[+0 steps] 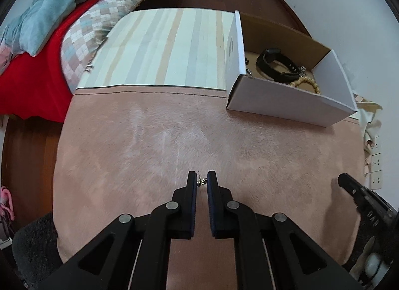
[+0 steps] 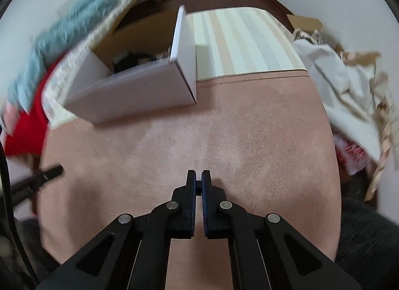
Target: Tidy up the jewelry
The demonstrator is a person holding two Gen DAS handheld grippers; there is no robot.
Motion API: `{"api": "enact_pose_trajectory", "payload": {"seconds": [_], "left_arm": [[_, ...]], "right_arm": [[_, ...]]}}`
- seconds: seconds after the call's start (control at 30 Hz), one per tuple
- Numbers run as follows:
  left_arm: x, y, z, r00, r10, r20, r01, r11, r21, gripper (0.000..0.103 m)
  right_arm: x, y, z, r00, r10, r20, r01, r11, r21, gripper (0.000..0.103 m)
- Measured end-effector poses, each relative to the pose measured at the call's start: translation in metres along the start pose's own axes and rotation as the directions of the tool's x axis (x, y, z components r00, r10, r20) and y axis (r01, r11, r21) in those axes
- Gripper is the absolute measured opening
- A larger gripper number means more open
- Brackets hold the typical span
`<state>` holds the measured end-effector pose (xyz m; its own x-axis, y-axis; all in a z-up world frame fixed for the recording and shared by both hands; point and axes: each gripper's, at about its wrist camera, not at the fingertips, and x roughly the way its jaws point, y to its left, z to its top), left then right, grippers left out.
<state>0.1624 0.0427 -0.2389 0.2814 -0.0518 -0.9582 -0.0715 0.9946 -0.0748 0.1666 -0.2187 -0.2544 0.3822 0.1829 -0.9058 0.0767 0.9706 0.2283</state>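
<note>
Left wrist view: left gripper (image 1: 202, 181) pinches a small silver earring (image 1: 201, 181), well short of the white box (image 1: 281, 100). Right gripper (image 2: 198, 181) nearly closed on something small and dark; can't tell what.

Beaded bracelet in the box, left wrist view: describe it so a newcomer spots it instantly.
Find the white cardboard box on the pink rug. Inside, by its near wall, lies the beaded bracelet, next to a black watch: tan round beads, unlike the dark strap.
</note>
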Motion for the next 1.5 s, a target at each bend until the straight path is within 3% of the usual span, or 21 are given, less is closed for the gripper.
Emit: {"api": "enact_pose_trajectory", "payload": {"seconds": [0.23, 0.47, 0.6, 0.67, 0.8, 0.83, 0.9, 0.93, 1.0, 1.07, 1.13, 1.23, 1.4, 1.5], "left_arm": [[-0.045, -0.016, 0.018, 0.995, -0.071, 0.075, 0.071, 0.997, 0.008, 0.006], [-0.066, -0.047, 0.081, 0.979, -0.146, 0.14, 0.139, 0.988, 0.064, 0.006], [-0.049, -0.055, 0.117, 0.983, -0.154, 0.101, 0.146, 0.985, 0.087, 0.006], [-0.031, -0.057, 0.132, 0.987, -0.156, 0.033, 0.152, 0.984, 0.097, 0.006], [-0.011, -0.053, 0.144, 0.993, -0.114, -0.007, 0.114, 0.99, 0.079, 0.009], [-0.007, -0.051, 0.148, 0.994, -0.11, -0.017, 0.111, 0.991, 0.068, 0.011], [-0.006, -0.048, 0.15, 0.995, -0.101, -0.018, 0.101, 0.994, 0.051, 0.015], [-0.007, -0.047, 0.151, 0.995, -0.096, -0.008, 0.096, 0.994, 0.048, 0.02], [-0.012, -0.046, 0.15, 0.997, -0.076, 0.016, 0.075, 0.996, 0.053, 0.033], [-0.017, -0.045, 0.149, 0.998, -0.042, 0.045, 0.039, 0.998, 0.056, 0.067], [-0.024, -0.044, 0.146, 0.997, -0.007, 0.083, 0.002, 0.998, 0.063, 0.075], [-0.032, -0.042, 0.14, 0.992, 0.048, 0.116, -0.056, 0.996, 0.07, 0.091], [-0.038, -0.037, 0.126, 0.982, 0.111, 0.153, -0.123, 0.99, 0.07, 0.098], [-0.038, -0.034, 0.118, 0.978, 0.139, 0.157, -0.151, 0.986, 0.07, 0.099]], "right_arm": [[-0.061, -0.016, 0.025, 0.98, 0.167, 0.112, -0.181, 0.975, 0.13, 0.004], [-0.08, 0.007, 0.084, 0.958, 0.232, 0.171, -0.247, 0.966, 0.074, 0.004], [-0.047, 0.027, 0.121, 0.964, 0.244, 0.102, -0.249, 0.968, 0.035, 0.004], [-0.032, 0.033, 0.131, 0.967, 0.246, 0.061, -0.248, 0.968, 0.028, 0.004], [-0.008, 0.035, 0.144, 0.974, 0.226, 0.0, -0.225, 0.973, 0.047, 0.006], [-0.004, 0.035, 0.147, 0.977, 0.211, -0.013, -0.21, 0.976, 0.053, 0.009], [-0.003, 0.032, 0.149, 0.977, 0.213, -0.022, -0.212, 0.975, 0.061, 0.033], [-0.004, 0.031, 0.148, 0.978, 0.207, -0.022, -0.205, 0.977, 0.059, 0.038], [-0.008, 0.03, 0.148, 0.982, 0.186, -0.015, -0.185, 0.982, 0.047, 0.041], [-0.015, 0.03, 0.148, 0.989, 0.148, -0.007, -0.148, 0.989, 0.02, 0.042], [-0.018, 0.031, 0.146, 0.996, 0.092, -0.009, -0.092, 0.996, -0.005, 0.049], [-0.023, 0.034, 0.145, 1.0, 0.022, 0.0, -0.022, 0.999, -0.044, 0.069], [-0.026, 0.041, 0.137, 0.991, -0.13, 0.019, 0.132, 0.984, -0.121, 0.101], [-0.028, 0.045, 0.133, 0.981, -0.191, 0.031, 0.193, 0.972, -0.135, 0.103]]}}
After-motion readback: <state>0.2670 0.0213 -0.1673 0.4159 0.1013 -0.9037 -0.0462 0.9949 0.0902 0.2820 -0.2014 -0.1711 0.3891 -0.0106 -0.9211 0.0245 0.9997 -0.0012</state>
